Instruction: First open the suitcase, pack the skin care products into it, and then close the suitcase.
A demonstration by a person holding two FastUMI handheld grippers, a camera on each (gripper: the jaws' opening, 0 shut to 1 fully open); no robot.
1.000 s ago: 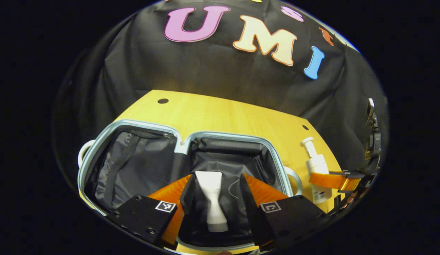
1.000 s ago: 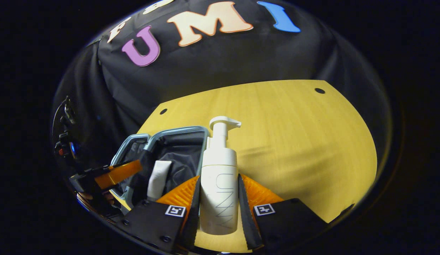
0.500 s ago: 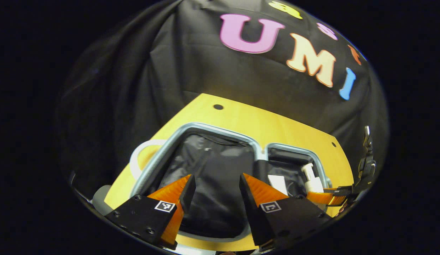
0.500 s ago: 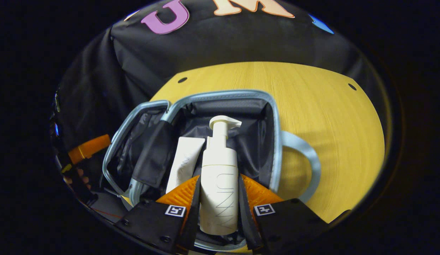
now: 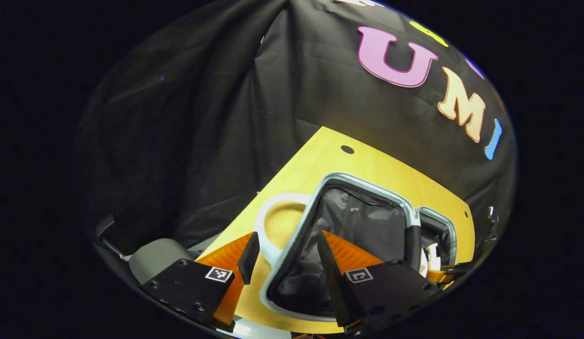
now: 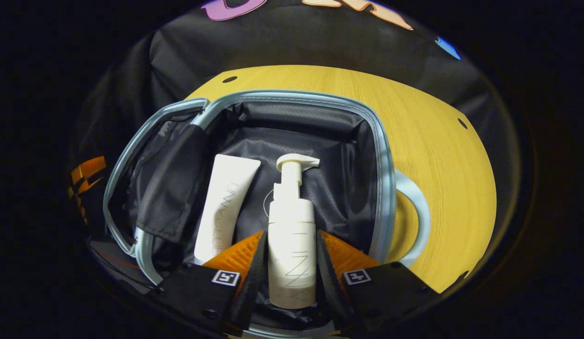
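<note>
The suitcase (image 6: 292,95) lies open on the yellow table, with a pale blue rim and black lining. A white tube (image 6: 226,202) rests flat inside its right half. Beside the tube, a white pump bottle (image 6: 292,221) stands between the fingers of my right gripper (image 6: 292,238), which is shut on it, low inside that half. In the left gripper view, my left gripper (image 5: 286,242) is open with nothing between its fingers, above the left rim of the suitcase (image 5: 362,181) and its white handle (image 5: 268,226). The bottle's pump (image 5: 430,252) peeks out at the far right.
The yellow wooden table (image 5: 329,160) ends at the black cloth wall behind the case. A second handle loop (image 6: 416,221) sticks out on the case's right side. A grey rounded object (image 5: 155,256) sits off the table's left edge.
My left gripper let go of the tube in the case and swung left to the left rim. My right gripper carried the pump bottle over the rim and down into the right half.
</note>
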